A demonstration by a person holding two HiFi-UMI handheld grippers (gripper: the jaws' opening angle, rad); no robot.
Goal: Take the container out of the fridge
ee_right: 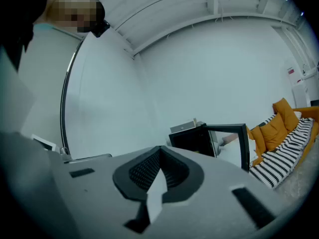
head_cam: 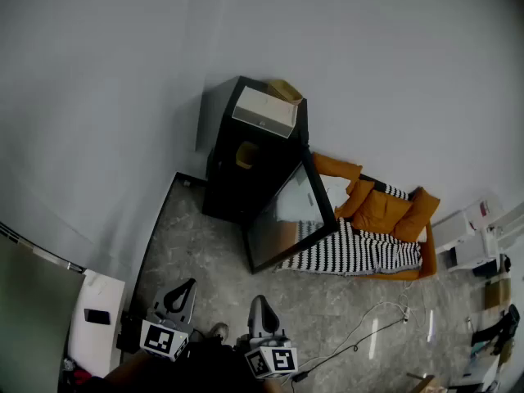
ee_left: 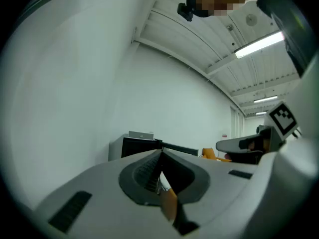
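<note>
A small black fridge (head_cam: 233, 182) stands against the far wall, and its glass door (head_cam: 291, 215) is swung wide open toward me. Inside on a shelf sits a tan container (head_cam: 248, 154). Both grippers hang low at the bottom of the head view, well short of the fridge. My left gripper (head_cam: 187, 287) is shut with nothing in it, and its jaw tips meet in the left gripper view (ee_left: 160, 156). My right gripper (head_cam: 258, 303) is also shut and empty (ee_right: 160, 151). The right gripper view shows the fridge (ee_right: 194, 141) and its open door (ee_right: 234, 143) ahead.
A white box (head_cam: 264, 111) lies on top of the fridge. To the right of the door is an orange sofa (head_cam: 385, 211) with a striped blanket (head_cam: 352, 252). A cable (head_cam: 360, 334) runs across the floor. A white table (head_cam: 94, 309) stands at left, and white equipment (head_cam: 467, 240) at far right.
</note>
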